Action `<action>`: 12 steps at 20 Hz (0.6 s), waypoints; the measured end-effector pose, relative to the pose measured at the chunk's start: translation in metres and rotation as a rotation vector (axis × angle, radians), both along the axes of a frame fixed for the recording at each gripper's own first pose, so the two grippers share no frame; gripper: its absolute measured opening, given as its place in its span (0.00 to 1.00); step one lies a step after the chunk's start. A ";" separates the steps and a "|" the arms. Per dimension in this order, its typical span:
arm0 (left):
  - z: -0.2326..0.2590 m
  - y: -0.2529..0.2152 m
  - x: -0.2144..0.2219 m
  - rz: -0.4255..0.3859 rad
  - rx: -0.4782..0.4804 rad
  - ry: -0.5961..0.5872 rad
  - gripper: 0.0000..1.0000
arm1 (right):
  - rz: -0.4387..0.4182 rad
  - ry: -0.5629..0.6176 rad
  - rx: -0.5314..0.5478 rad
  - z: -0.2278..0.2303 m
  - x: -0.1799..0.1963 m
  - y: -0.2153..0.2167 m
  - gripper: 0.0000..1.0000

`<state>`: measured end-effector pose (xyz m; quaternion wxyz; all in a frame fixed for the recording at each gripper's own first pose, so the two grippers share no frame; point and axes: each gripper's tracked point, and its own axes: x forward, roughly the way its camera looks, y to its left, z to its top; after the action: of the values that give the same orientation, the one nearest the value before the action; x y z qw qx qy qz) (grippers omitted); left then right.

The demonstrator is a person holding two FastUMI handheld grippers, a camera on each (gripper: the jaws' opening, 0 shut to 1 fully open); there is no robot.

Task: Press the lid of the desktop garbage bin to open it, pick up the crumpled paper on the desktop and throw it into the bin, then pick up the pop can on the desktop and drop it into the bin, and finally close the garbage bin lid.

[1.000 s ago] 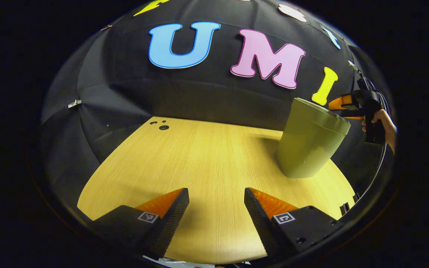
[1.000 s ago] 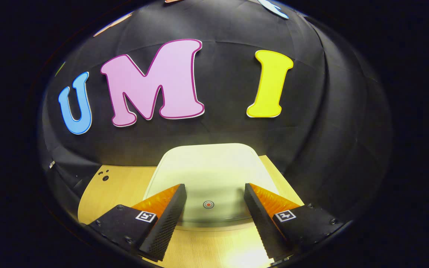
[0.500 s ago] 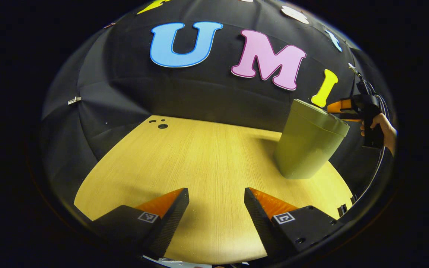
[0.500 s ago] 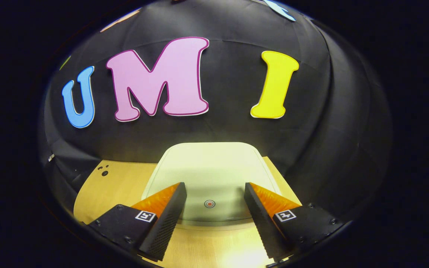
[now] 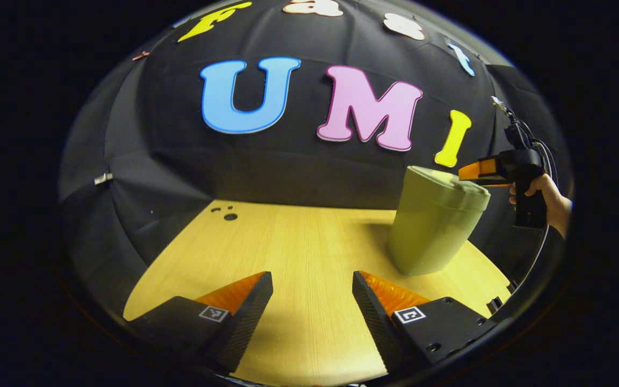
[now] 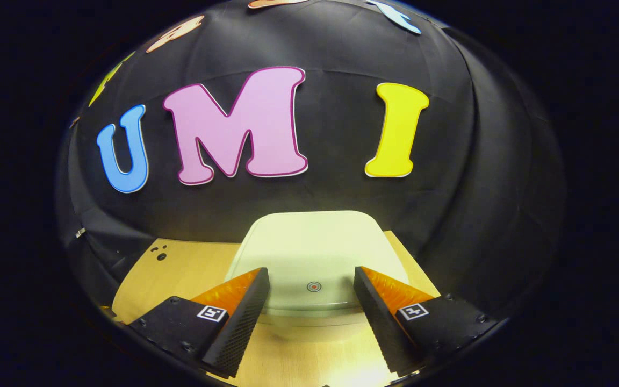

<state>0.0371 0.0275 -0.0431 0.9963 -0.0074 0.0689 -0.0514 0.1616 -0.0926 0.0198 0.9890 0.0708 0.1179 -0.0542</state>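
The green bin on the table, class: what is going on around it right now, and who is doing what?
A person holds a gripper in each hand. The right gripper, fingers apart, hovers at the near edge of the green bin's closed lid, by its small round mark. The left gripper, also open and empty, hangs over the wooden table, away from the bin.

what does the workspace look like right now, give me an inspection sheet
surface: wooden table, small dark holes near its far corner
job's things: green bin upright, lid closed, round mark near its front edge
clutter: nothing seen
grippers: left gripper open, above bare table; right gripper open, by the lid's front edge, held by a hand
cables: cable hangs from the right gripper
surroundings: black cloth wall
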 end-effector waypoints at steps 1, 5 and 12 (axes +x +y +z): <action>0.007 -0.002 -0.003 0.000 0.007 -0.022 0.96 | 0.005 -0.027 -0.001 0.008 -0.007 0.003 0.99; 0.037 -0.015 -0.017 -0.002 0.004 -0.099 0.96 | 0.017 -0.135 -0.028 0.037 -0.037 0.017 0.99; 0.063 -0.022 -0.032 -0.008 0.004 -0.176 0.95 | 0.056 -0.231 -0.024 0.048 -0.097 0.055 0.99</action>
<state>0.0050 0.0051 0.0195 0.9983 -0.0006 -0.0187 -0.0555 0.0650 -0.0380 0.0677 0.9979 0.0616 0.0043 -0.0196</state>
